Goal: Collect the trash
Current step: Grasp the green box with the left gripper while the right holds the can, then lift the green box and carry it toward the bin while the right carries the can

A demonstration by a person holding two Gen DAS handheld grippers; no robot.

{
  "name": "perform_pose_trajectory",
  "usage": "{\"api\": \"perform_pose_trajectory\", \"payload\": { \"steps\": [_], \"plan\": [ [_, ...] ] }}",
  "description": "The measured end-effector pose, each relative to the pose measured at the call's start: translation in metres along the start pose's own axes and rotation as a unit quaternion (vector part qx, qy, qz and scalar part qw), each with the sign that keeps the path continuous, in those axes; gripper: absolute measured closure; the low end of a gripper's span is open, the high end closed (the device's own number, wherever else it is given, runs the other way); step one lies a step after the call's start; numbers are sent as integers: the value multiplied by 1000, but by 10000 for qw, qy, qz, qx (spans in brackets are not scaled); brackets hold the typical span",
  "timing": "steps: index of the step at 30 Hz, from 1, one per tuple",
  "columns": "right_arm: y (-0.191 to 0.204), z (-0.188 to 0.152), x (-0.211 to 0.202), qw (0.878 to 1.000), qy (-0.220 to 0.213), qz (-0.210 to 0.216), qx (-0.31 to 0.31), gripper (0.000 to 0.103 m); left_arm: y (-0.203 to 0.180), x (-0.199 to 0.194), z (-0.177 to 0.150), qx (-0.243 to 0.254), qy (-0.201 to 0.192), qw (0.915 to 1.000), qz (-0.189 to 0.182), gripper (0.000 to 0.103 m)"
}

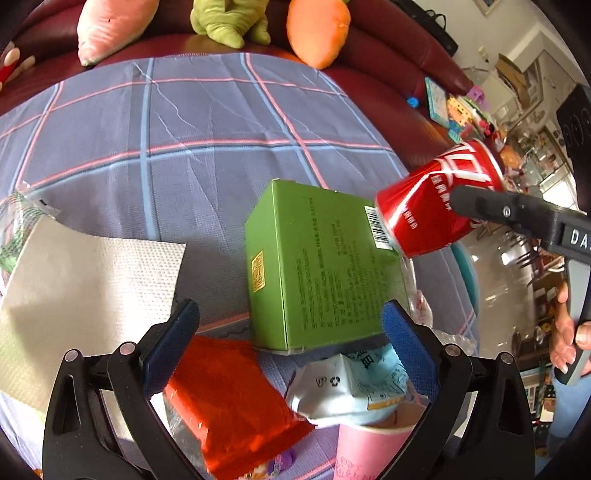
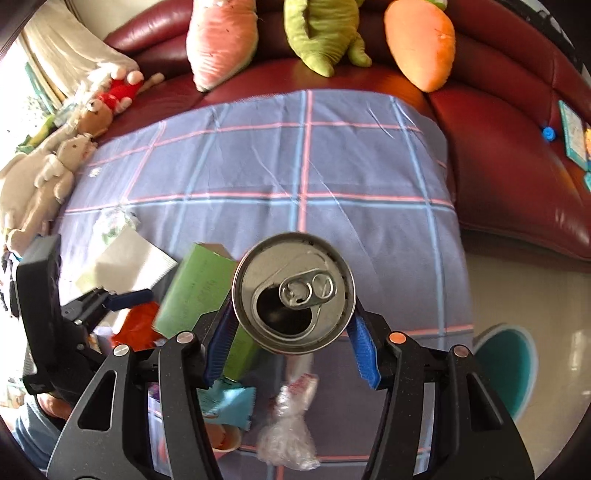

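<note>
My right gripper (image 2: 291, 325) is shut on a red soda can (image 2: 293, 291), its opened silver top facing the camera, held above the table. The can (image 1: 439, 199) also shows in the left wrist view, lifted at the right beside a green box (image 1: 317, 266). My left gripper (image 1: 291, 328) is open and empty, low over an orange snack packet (image 1: 229, 398), a light blue wrapper (image 1: 354, 384) and a pink paper cup (image 1: 369, 450). A white paper napkin (image 1: 85, 273) lies to the left. A crumpled clear plastic wrapper (image 2: 288, 432) lies under the can.
The table carries a blue plaid cloth (image 1: 177, 122). A dark red sofa (image 2: 517, 147) with plush carrots (image 2: 421, 40) and a green plush (image 2: 325, 29) stands behind. Stuffed animals (image 2: 48, 173) sit at the left. A teal stool (image 2: 509, 369) stands on the floor at right.
</note>
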State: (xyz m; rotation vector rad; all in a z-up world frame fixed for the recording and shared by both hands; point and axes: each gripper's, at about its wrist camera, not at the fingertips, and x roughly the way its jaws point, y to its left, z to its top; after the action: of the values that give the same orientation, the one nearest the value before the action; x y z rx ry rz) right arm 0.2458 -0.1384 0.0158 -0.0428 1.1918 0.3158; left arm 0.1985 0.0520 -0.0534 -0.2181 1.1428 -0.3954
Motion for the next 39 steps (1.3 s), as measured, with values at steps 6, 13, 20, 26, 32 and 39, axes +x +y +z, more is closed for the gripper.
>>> {"api": "perform_pose_trajectory", "payload": {
  "steps": [6,13,20,26,32,39],
  "plan": [
    [-24,-7,1,9996,13,-7,267,52,-3,24,8,-182,281,9984,-453,4],
    [-62,-25,-12,9979,-148,-4,628,52,-51,16,15,488,85,9982,-337,40],
    [-96,-48,-24,9957,-285,-36,885,52,-91,10,12,828,48,9961,-288,53],
    [-130,-78,-28,9919,-303,-84,1233,52,-135,17,11,1219,73,9924,-123,53],
    [-157,-106,-26,9876,-298,-28,1542,53,-178,21,4,1613,71,9868,-112,53],
    [-186,-133,-35,9842,-335,-73,1737,53,-211,31,-2,1698,155,9852,-156,53]
  ]
}}
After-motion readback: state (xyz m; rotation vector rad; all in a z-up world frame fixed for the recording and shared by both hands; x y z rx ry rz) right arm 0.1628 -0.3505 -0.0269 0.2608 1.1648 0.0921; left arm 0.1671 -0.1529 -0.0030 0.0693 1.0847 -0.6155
